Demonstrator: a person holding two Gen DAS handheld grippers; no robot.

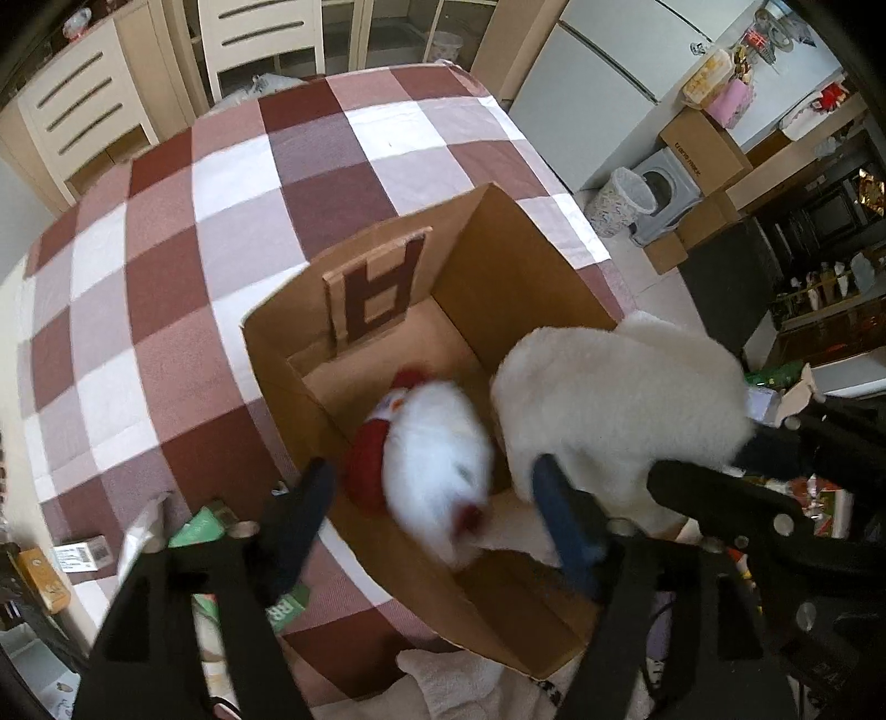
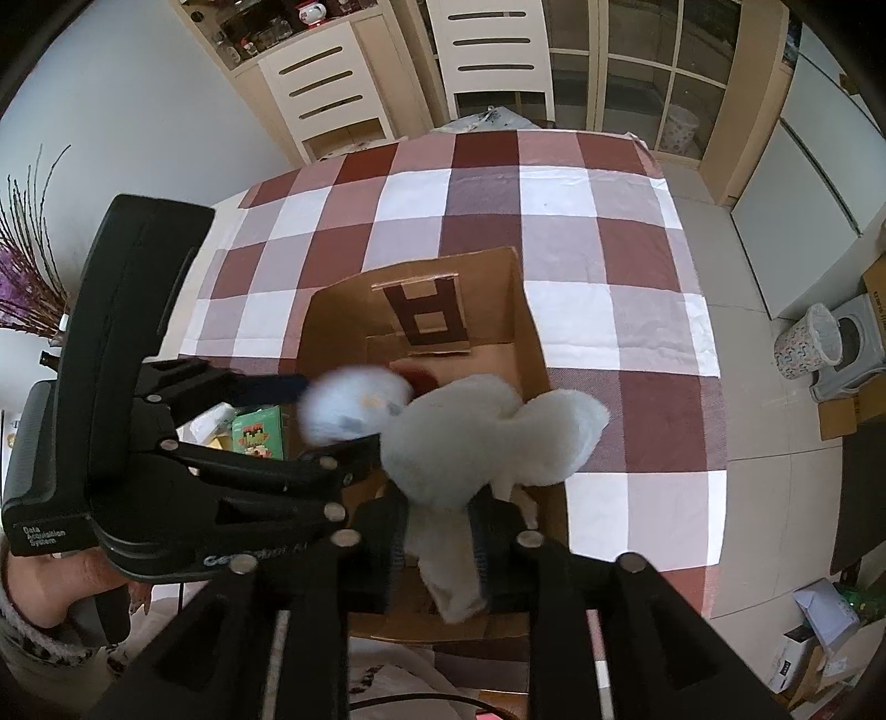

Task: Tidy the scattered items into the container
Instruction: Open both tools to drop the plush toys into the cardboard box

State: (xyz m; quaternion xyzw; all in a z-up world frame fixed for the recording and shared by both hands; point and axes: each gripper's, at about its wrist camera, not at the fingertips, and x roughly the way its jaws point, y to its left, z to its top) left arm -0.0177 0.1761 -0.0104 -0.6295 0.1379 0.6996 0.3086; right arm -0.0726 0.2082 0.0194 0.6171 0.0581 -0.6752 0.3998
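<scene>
An open cardboard box point(image 1: 498, 260) point(image 2: 515, 310) with a letter A flap stands on the checked tablecloth. My left gripper point(image 1: 437, 531) is open above the box; a white plush chicken with red parts point(image 1: 437, 443) is blurred between its fingers, inside the box. It also shows in the right wrist view point(image 2: 354, 410). My right gripper point(image 2: 437, 537) is shut on a fluffy white plush toy point(image 2: 487, 437) over the box's near right corner. That toy also shows in the left wrist view point(image 1: 626, 393).
Green packets point(image 1: 205, 526) point(image 2: 257, 432) and small boxes point(image 1: 83, 554) lie on the table left of the box. White cloth point(image 1: 459, 675) lies at the near edge. Chairs point(image 2: 493, 50) stand at the far side. A bin point(image 2: 803, 343) and cartons are on the floor to the right.
</scene>
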